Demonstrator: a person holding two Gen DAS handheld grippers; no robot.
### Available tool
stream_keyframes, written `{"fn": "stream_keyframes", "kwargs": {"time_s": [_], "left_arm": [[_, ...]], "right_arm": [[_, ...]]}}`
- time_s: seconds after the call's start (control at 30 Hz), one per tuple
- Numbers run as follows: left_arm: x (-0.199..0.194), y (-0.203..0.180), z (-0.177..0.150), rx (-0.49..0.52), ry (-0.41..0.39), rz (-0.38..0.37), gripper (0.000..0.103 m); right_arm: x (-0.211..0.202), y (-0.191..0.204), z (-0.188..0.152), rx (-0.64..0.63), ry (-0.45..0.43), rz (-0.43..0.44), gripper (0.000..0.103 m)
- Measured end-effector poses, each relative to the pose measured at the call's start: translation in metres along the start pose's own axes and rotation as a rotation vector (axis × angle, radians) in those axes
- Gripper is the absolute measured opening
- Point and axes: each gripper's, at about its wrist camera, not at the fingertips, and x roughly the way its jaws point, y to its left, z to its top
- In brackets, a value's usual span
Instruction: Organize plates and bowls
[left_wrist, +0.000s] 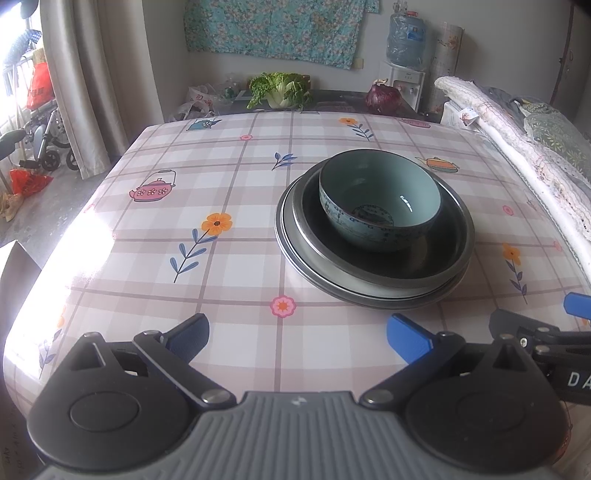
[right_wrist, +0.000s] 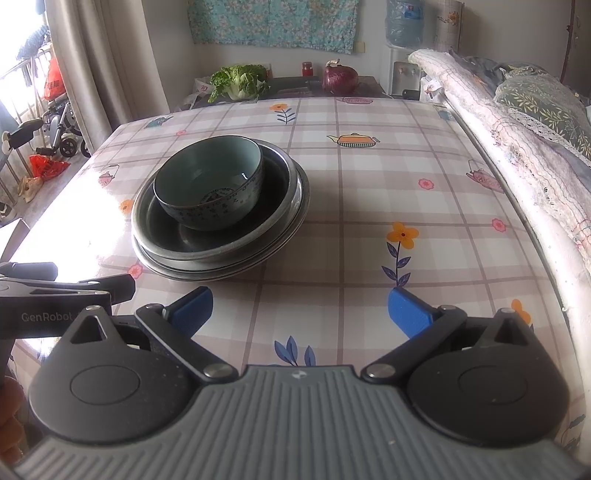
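Where the tabletop (left_wrist: 236, 236) spreads ahead of both tongs, it wears a glossy plaid cloth, pink and white, printed with teapots, orange flowers and blue sprigs; strong glare washes its left edge. Beyond the far edge sits a darker low surface carrying a leafy cabbage (left_wrist: 279, 90) and a red onion (left_wrist: 383, 96). Floral fabric (left_wrist: 273, 27) hangs on the back wall; a water dispenser (left_wrist: 405, 55) with a blue bottle stands in the right corner. Curtain (left_wrist: 74, 74) and a wheelchair (left_wrist: 44, 136) lie off to the left. Folded quilted bedding (left_wrist: 517, 147) runs along the right side of the tabletop.

Stack: teal ceramic bowl (left_wrist: 380, 201) sits upright inside a dark metal dish (left_wrist: 384, 258), which rests on a metal plate (left_wrist: 314, 273). All nested, on the cloth. Stack lies ahead and right of the left tongs (left_wrist: 298, 338), ahead and left of the right tongs (right_wrist: 301, 310), touching neither.

Left tongs: blue pads spread wide apart, nothing between them, hovering low over the near edge. Right tongs: likewise wide apart and empty, level with the cloth. Each pair shows at the edge of the other's view, side by side. A bit of a hand (right_wrist: 9, 417) shows at the lower left of the right wrist view.
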Motion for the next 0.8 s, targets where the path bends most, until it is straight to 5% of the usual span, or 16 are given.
{"fn": "stream_keyframes", "kwargs": {"time_s": [0.8], "left_arm": [[0.0001,0.0007,-0.0002,0.000,0.000,0.003,0.103]], "right_arm": [[-0.0001,0.0034,-0.0008,-0.005,0.004,0.006,0.102]]}}
